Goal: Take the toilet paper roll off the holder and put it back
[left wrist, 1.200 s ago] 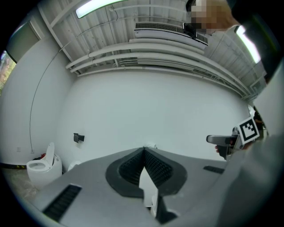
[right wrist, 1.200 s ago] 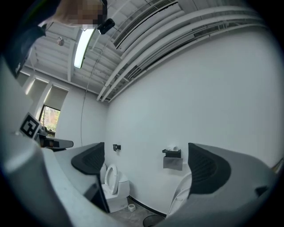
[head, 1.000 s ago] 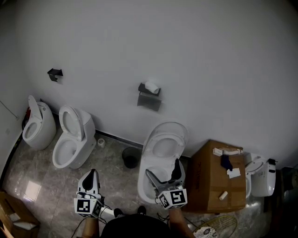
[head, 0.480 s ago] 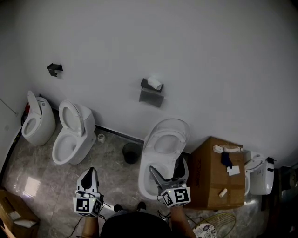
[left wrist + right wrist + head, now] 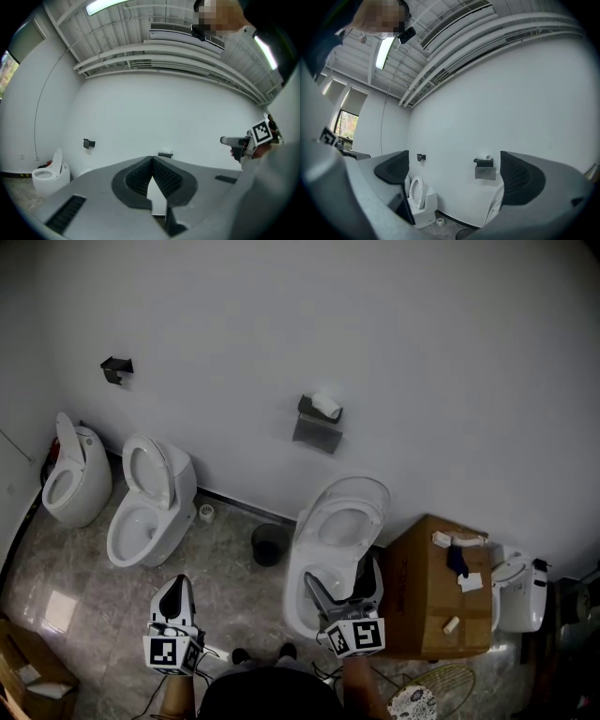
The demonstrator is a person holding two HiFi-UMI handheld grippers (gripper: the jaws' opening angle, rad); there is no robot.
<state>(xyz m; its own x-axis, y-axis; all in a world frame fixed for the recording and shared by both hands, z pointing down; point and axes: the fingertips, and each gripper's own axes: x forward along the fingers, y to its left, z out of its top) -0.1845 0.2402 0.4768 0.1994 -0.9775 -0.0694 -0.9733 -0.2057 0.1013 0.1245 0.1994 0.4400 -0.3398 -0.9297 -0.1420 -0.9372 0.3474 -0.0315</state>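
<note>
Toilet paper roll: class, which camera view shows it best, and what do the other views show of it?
The head view: the toilet paper roll sits clear atop its dark holder. The right gripper view shows it smaller, between open jaws; the left gripper view shows only a speck above shut jaws.

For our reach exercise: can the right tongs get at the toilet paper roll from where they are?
Probably not yet. The right tongs are open and face the roll, but it sits far off on the wall holder, with a toilet between. Stepping closer seems needed.

No legible text, label, brand or number anywhere.
</note>
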